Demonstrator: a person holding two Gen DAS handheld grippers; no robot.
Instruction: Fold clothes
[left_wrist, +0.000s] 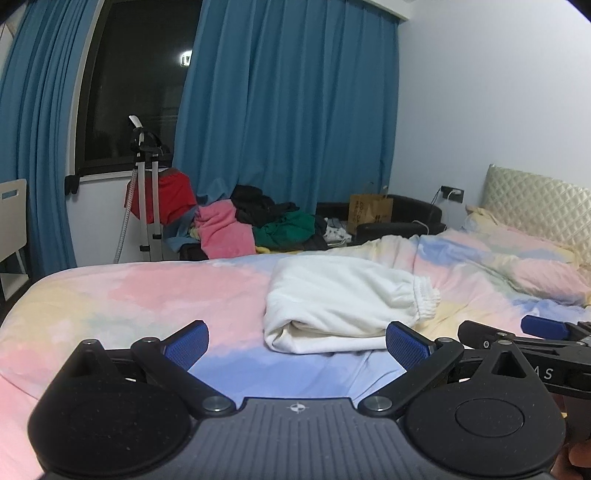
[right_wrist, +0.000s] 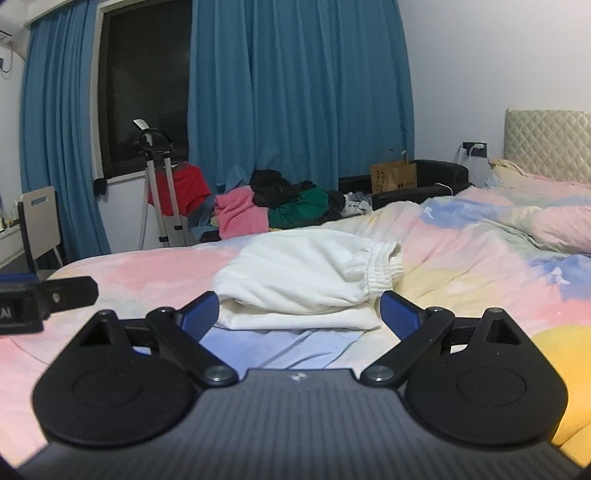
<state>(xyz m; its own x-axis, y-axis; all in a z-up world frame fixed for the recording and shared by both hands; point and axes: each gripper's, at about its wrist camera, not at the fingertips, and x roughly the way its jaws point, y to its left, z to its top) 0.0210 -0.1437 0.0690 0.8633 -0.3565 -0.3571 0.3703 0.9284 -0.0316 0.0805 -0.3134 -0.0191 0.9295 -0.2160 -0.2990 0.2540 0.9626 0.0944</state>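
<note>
Both grippers' fingers were spread wide, grasping nothing: the left gripper (left_wrist: 297, 345) and right gripper (right_wrist: 299, 314) hovered just before the folded white sweatpants (right_wrist: 303, 278) lying on the pastel bedspread (left_wrist: 147, 295).

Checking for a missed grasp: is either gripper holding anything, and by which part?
Nothing is held. The left gripper and right gripper are both open, short of the folded white elastic-waisted garment lying on the bed.

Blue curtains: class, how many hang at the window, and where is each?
2. One curtain hangs left of the dark window; the other, wider curtain hangs right of it, behind the clothes pile. Further panels may be hidden.
</note>
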